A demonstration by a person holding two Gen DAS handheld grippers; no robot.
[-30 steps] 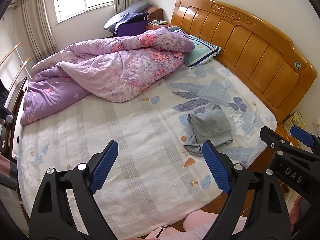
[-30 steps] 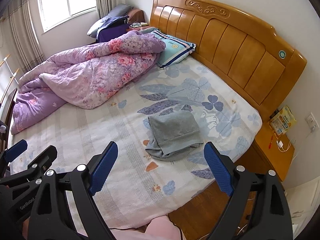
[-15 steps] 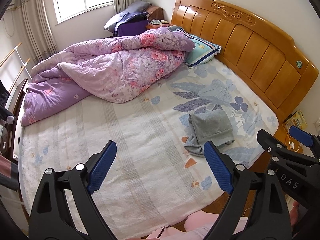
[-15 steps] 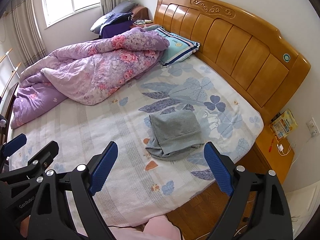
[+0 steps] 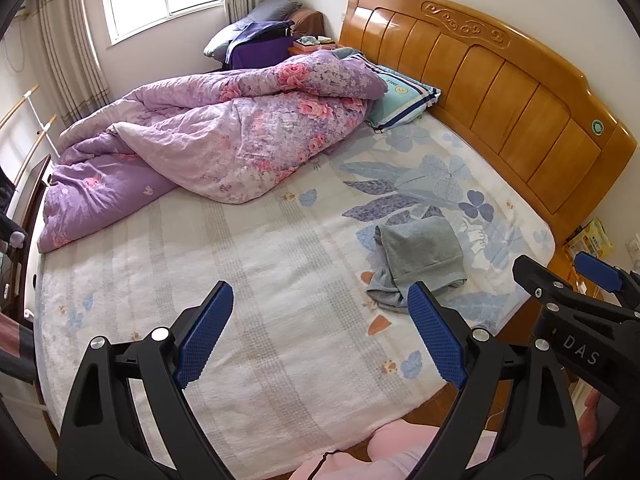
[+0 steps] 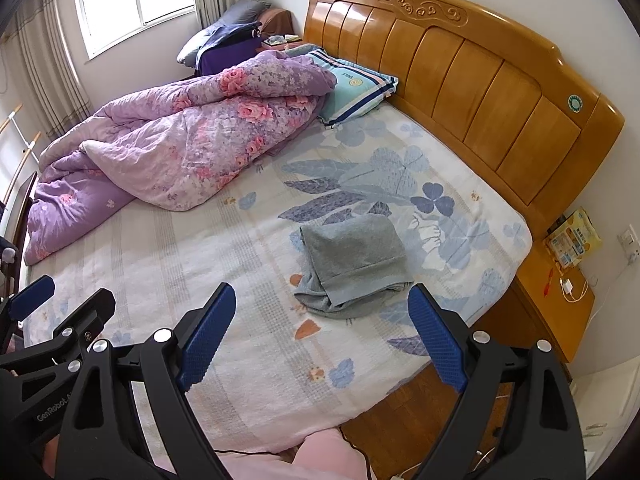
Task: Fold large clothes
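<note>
I held both tongs above the near edge of the bed (image 6: 224,412), tilted down at it. My left tongs (image 5: 320,336) stood wide open with nothing between the blue pads, and my right tongs (image 6: 322,336) gaped just as wide and just as empty. The grey garment (image 6: 352,264) lay apart from both, already in a compact folded bundle on the leaf-printed sheet toward the headboard (image 6: 460,80), its near hem a little rumpled. I judged the folding all but done, or a last tidy-up pending; the next move would call for lowering both tongs to the bundle's near corners and pinching the loose hem. "DAS" showed on my right tongs' arm in the left view, and "GenRobot" on my left tongs' arm in the right view.
</note>
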